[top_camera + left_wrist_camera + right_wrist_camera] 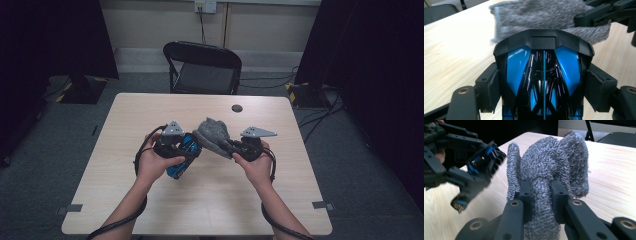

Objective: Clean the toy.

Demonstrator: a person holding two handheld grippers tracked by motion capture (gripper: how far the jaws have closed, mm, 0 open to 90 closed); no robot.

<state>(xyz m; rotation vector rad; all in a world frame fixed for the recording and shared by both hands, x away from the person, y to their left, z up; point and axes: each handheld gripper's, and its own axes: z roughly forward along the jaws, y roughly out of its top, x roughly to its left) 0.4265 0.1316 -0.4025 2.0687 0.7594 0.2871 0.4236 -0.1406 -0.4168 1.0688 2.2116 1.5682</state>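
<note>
High view: fixed overhead, faces forward and down on the whole table [150, 110], far off. Left gripper view and right gripper view ride low, very close — facing each other. All three share the grey knit cloth [214, 134] [549, 17] [554, 162].

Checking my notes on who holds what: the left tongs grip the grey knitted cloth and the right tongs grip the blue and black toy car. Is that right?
No, swapped. The left tongs clamp the blue and black toy car, seen in the left gripper view; the right tongs pinch the grey knitted cloth, seen in the right gripper view.
</note>
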